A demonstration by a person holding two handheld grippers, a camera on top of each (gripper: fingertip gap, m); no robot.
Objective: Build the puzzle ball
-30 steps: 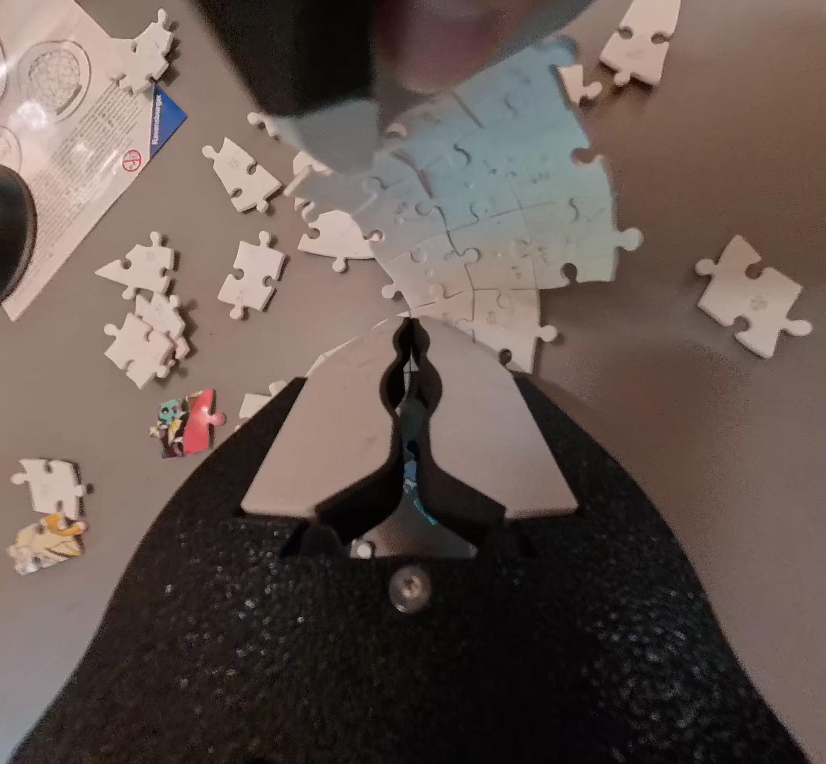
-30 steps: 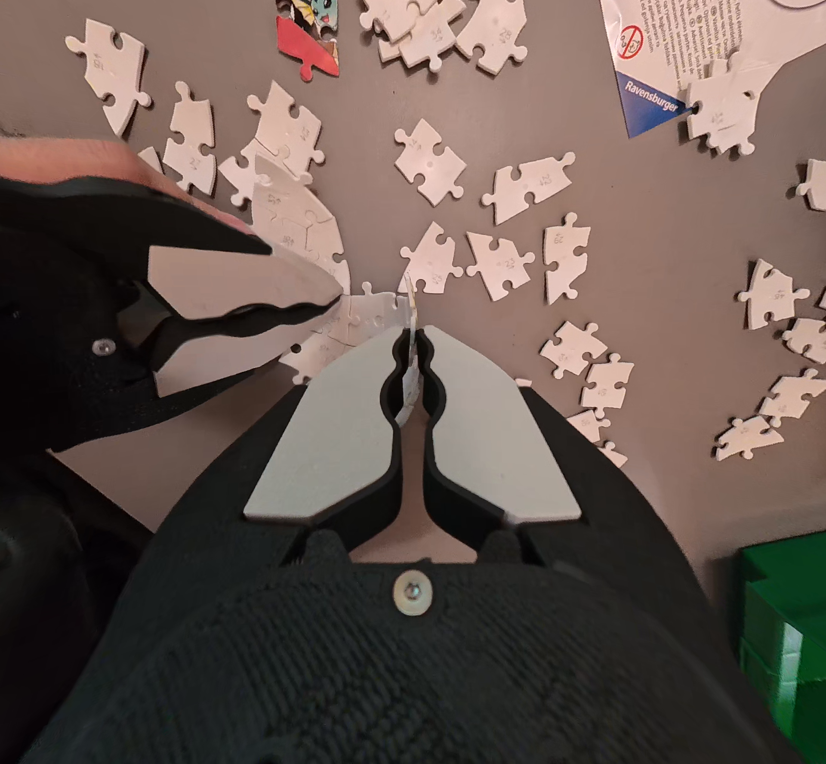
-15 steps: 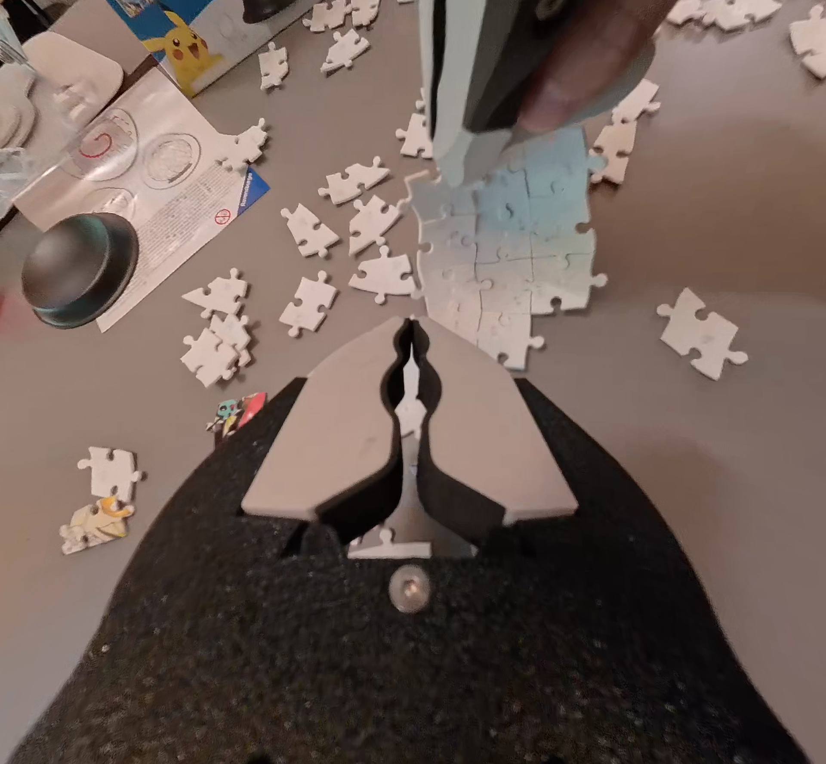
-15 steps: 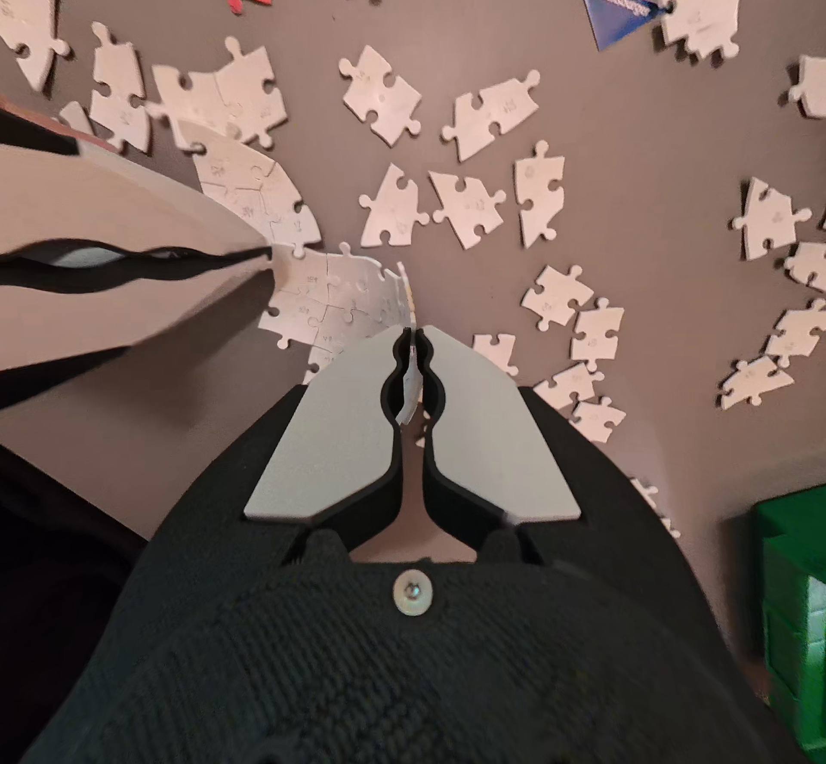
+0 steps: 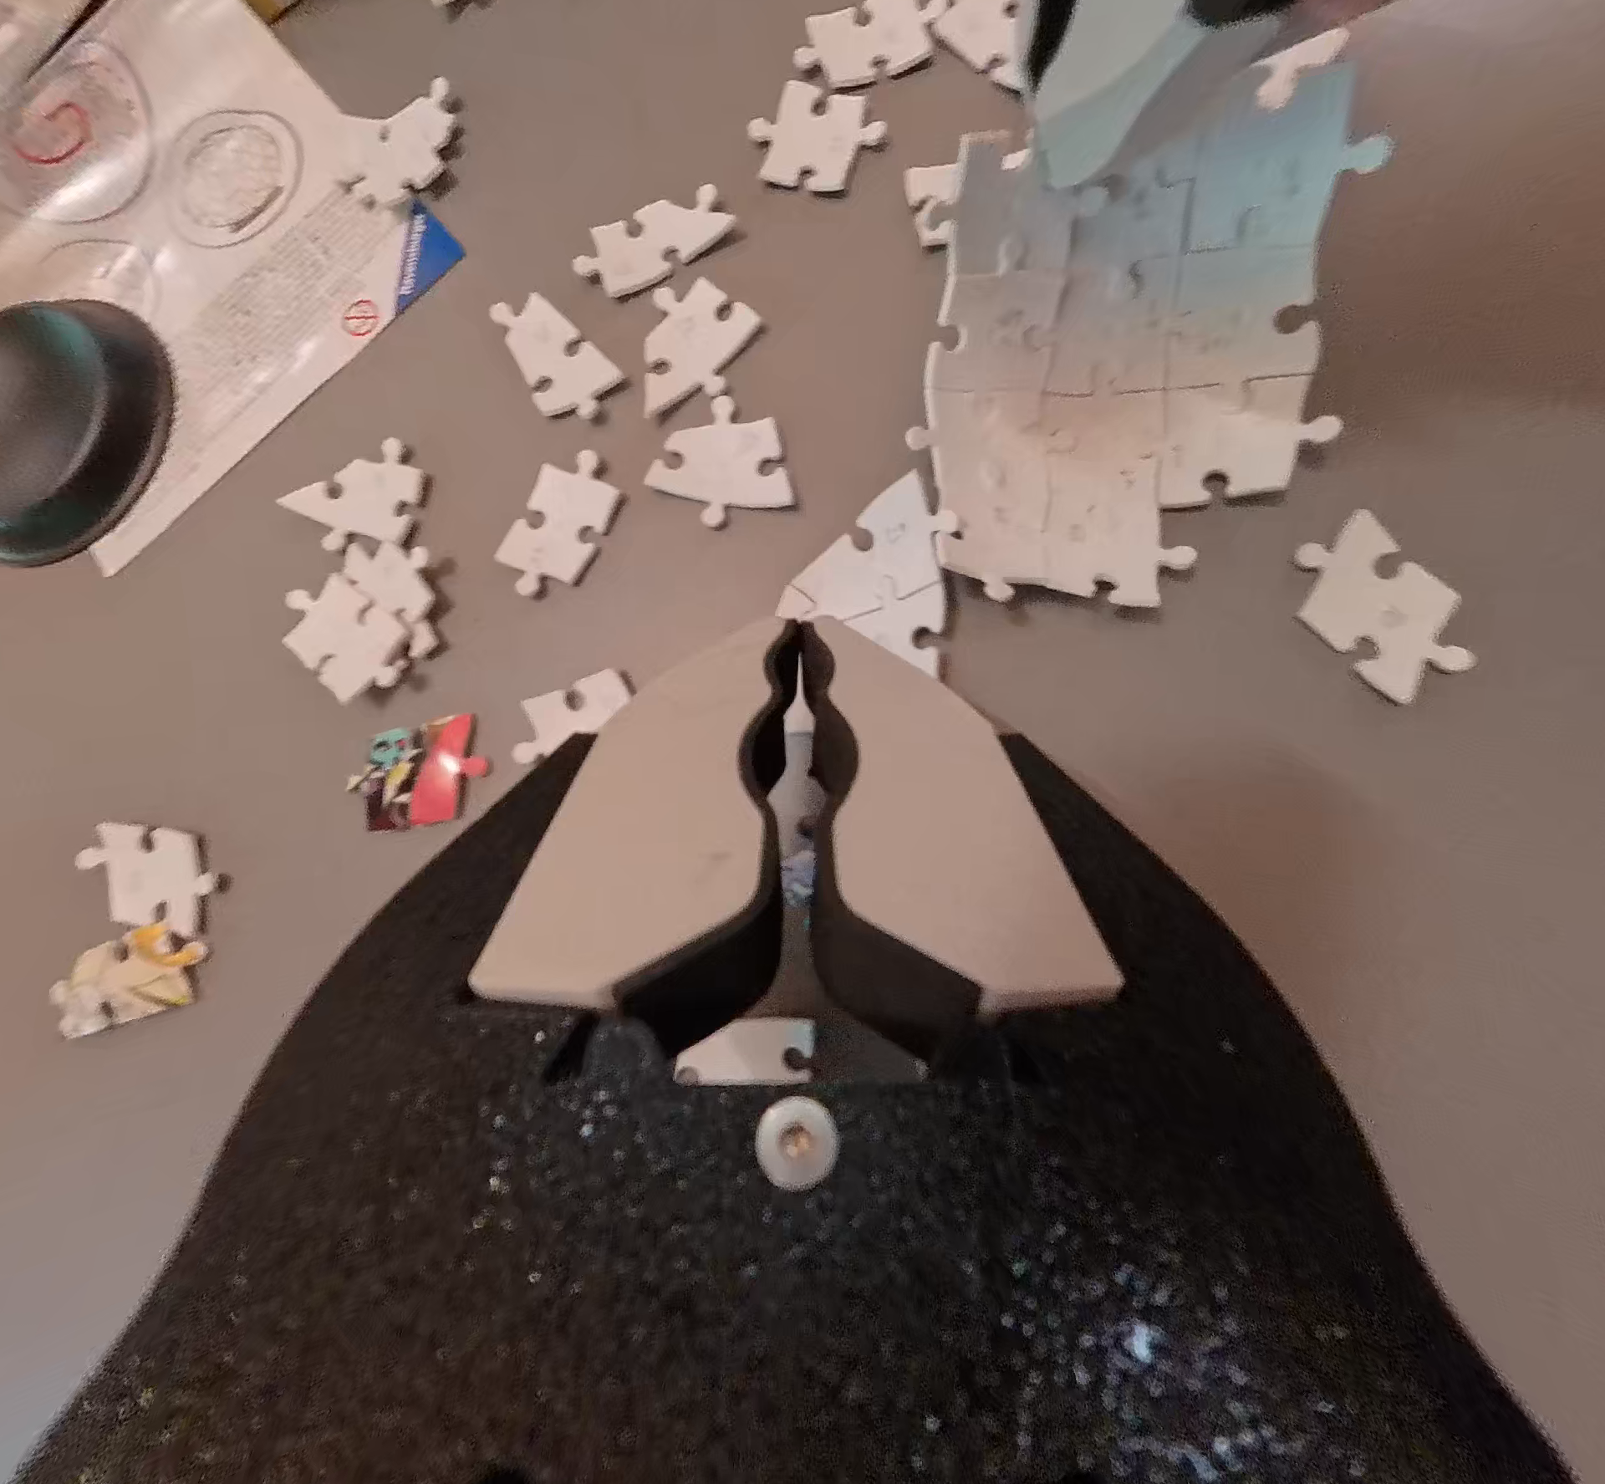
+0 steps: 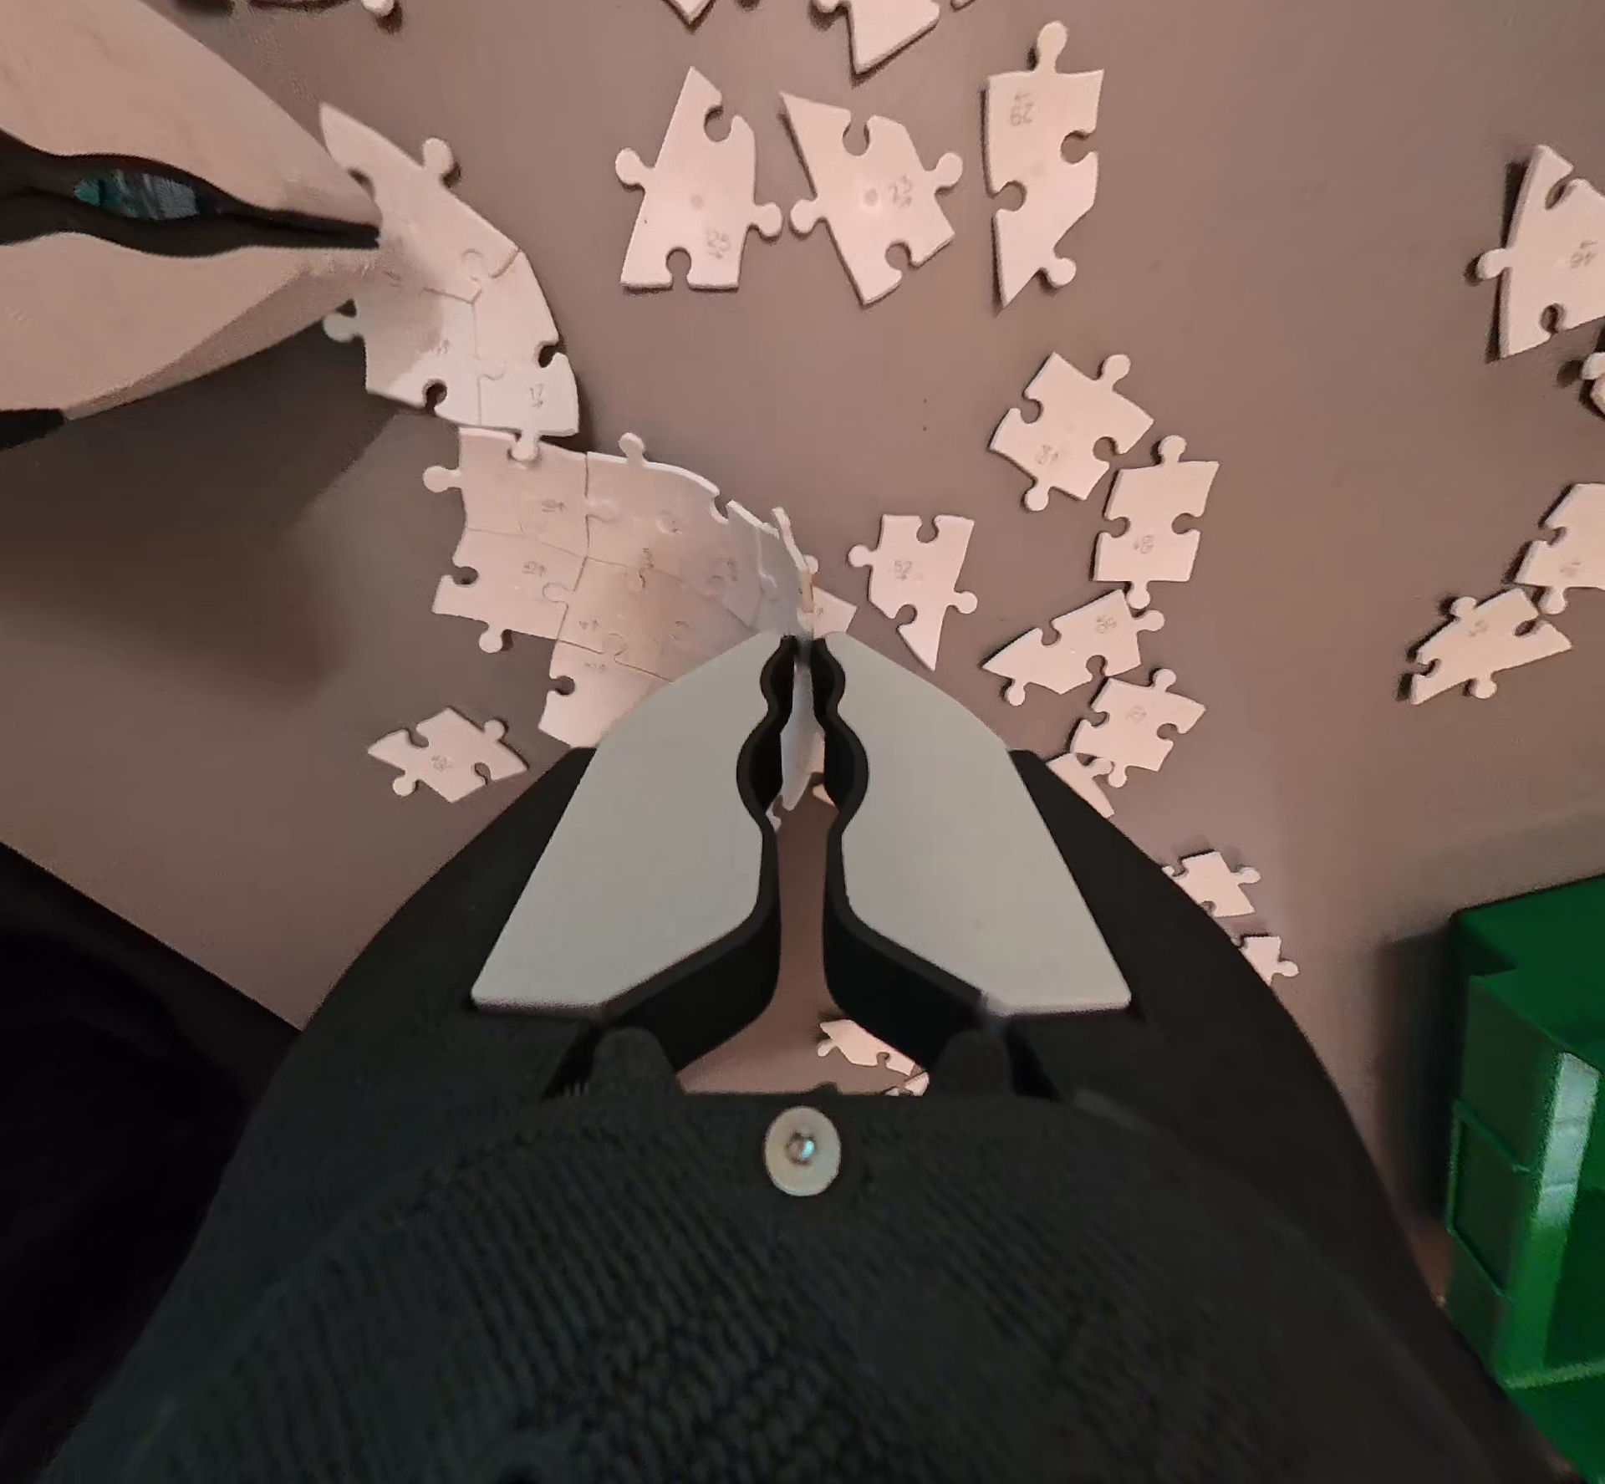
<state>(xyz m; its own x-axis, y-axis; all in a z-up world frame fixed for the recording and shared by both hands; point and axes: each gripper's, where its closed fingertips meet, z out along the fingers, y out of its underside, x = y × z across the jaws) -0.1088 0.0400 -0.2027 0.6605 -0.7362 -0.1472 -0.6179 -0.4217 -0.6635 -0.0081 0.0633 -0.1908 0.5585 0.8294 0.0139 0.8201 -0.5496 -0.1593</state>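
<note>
**Inspector:** State the claws.

**Assistant:** The left claw (image 5: 799,634) is clenched on the tip of a short curved strip (image 5: 877,565) of joined pieces. The right claw (image 6: 803,643) is clenched on the far edge of the large panel (image 5: 1129,365), pinching it edge-on. Both sections hang above the counter (image 5: 1303,834), blank backs up.

**Inspector:** What has changed?

**Assistant:** A second ago strip and panel read as one crowded cluster between the two claws. Now the claws stand farther apart and the work is drawn out. The strip sits at the panel's near left corner, and the right wrist view shows only one tab of the strip reaching the panel's edge.

**Inspector:** Is that tab seated?

**Assistant:** I cannot tell; the seam is too small and soft in both views.

**Inspector:** Meaning for the task?

**Assistant:** In my judgement the join is the weak point. One tab acts as a hinge, and further spreading could part it. The ball is at an early stage: many loose pieces (image 6: 877,200) lie left of the panel, most of them face-down. A coloured one (image 5: 421,769) lies face-up farther left. The leaflet (image 5: 260,244) and dark stand (image 5: 61,435) lie well left of the panel and play no part in this step.
</note>
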